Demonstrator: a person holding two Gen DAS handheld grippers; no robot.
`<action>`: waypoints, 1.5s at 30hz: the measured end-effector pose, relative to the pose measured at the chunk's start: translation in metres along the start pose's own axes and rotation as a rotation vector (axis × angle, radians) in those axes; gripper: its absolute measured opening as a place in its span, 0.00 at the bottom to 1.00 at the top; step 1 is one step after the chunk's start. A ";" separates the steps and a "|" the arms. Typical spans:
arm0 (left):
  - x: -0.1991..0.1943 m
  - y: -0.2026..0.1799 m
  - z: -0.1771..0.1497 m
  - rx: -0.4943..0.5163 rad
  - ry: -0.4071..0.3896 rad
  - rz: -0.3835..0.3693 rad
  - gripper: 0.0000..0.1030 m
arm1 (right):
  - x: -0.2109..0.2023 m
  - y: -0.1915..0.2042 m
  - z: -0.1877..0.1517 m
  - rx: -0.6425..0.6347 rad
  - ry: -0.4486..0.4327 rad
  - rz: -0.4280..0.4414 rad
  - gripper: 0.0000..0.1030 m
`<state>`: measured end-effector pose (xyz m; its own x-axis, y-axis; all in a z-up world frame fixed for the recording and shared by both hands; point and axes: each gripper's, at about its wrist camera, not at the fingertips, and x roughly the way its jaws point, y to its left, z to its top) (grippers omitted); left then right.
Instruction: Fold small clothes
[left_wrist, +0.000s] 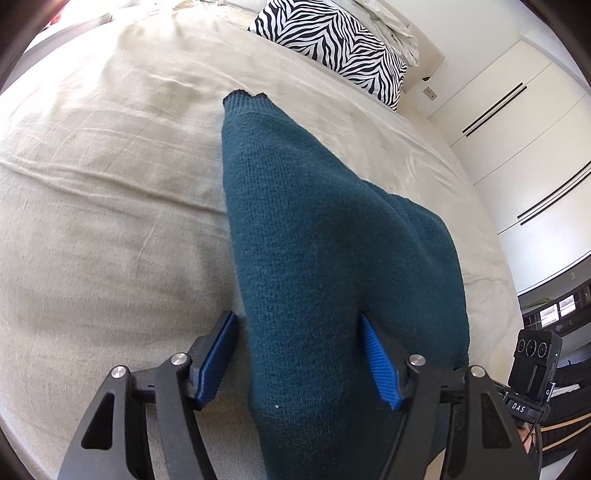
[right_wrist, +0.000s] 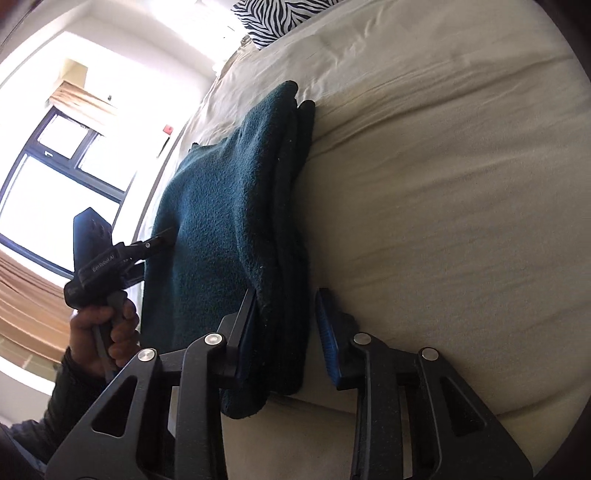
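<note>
One dark teal knitted garment (left_wrist: 317, 236) lies on the cream bedsheet (left_wrist: 110, 166), folded lengthwise into a long narrow band running from the near edge of the bed away toward the far end. In the right wrist view its right edge shows several stacked layers. One zebra-striped black-and-white pillow (left_wrist: 332, 40) sits at the far end of the bed, well apart from the garment.

Two grippers work at the garment's near end. The left gripper (left_wrist: 299, 354) has its two blue ribbed pads spread wide; the near end of the garment lies between them, the left pad clear of the cloth, the right pad at a fold, so it is released. The right gripper (right_wrist: 286, 328) straddles the layered right edge; its left pad touches the knit, its right pad stands apart, not clenched. A hand (right_wrist: 103, 332) holds the left gripper's handle at the garment's left side. White wardrobe doors (left_wrist: 517, 140) stand at the right.
</note>
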<state>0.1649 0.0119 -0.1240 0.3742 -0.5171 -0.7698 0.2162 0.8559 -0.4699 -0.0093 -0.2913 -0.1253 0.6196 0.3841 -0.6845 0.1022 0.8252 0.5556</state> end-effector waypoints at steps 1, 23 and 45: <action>-0.001 0.001 -0.002 -0.002 -0.003 -0.002 0.69 | -0.001 0.004 -0.002 -0.027 -0.003 -0.030 0.27; -0.110 -0.068 -0.068 0.226 -0.341 0.263 0.81 | -0.014 0.033 -0.024 0.054 -0.080 0.024 0.29; -0.243 -0.153 -0.097 0.279 -0.639 0.592 1.00 | -0.230 0.227 -0.070 -0.444 -0.826 -0.319 1.00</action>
<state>-0.0467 0.0058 0.0927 0.9036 0.0398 -0.4265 0.0088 0.9937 0.1114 -0.1829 -0.1635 0.1254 0.9793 -0.1529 -0.1327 0.1619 0.9850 0.0595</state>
